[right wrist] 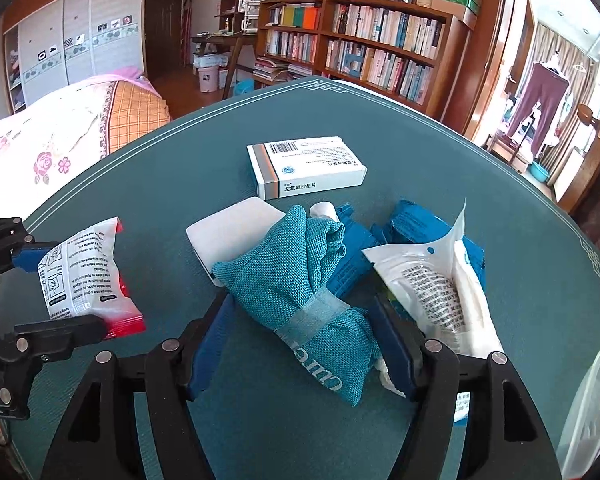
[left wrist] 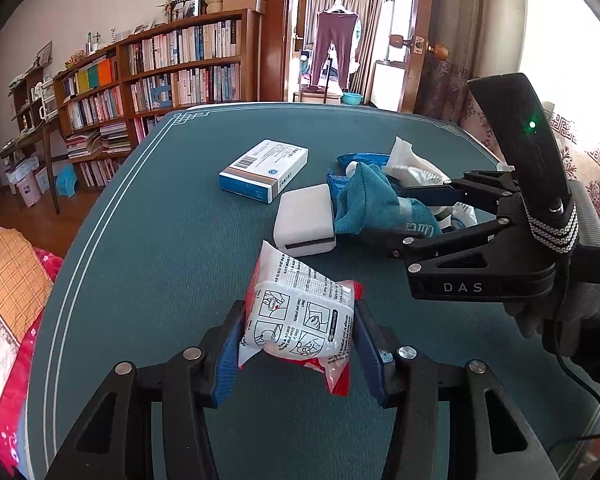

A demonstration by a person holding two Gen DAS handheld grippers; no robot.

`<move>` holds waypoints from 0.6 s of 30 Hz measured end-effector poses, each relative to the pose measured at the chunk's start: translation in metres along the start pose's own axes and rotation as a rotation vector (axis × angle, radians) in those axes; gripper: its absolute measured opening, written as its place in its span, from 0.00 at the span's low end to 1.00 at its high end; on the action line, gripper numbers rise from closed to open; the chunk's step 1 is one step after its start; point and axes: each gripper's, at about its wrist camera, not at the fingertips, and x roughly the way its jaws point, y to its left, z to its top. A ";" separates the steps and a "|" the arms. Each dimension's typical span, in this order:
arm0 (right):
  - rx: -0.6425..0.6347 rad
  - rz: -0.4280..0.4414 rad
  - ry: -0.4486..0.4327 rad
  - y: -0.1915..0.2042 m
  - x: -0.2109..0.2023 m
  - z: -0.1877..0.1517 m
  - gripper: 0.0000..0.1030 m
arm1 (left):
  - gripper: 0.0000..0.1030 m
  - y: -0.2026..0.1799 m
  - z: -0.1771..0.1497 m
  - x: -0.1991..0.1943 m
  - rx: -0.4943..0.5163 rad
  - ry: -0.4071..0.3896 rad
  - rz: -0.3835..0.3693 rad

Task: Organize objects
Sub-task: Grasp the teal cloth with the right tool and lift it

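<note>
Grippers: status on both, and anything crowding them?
Left gripper shut on packet. Right gripper around teal cloth, grip unclear. White pouch and pad beside cloth.

Table (right wrist: 440, 152) with teal cover, white border lines. Lying on it: medicine box (right wrist: 306, 166), white block (right wrist: 236, 232) just beside it, blue packets (right wrist: 412, 216), white pouch (right wrist: 436, 280), clear container (right wrist: 592, 408) at right edge.

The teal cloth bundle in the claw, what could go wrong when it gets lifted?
The teal cloth bundle lies across the white box and blue packets, so lifting may drag them. The right claw sits beside the white pouch and might snag it. The left claw holds a crinkly packet that could slip.
</note>
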 end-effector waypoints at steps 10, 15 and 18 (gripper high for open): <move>0.159 0.076 -0.012 -0.014 -0.019 -0.003 0.52 | 0.53 -0.005 0.002 -0.006 0.008 -0.017 -0.004; 0.217 0.105 -0.041 -0.020 -0.038 -0.006 0.52 | 0.53 -0.010 0.005 -0.010 0.020 -0.030 -0.012; 0.233 0.107 -0.057 -0.021 -0.049 -0.007 0.52 | 0.53 -0.017 0.008 -0.012 0.029 -0.040 -0.021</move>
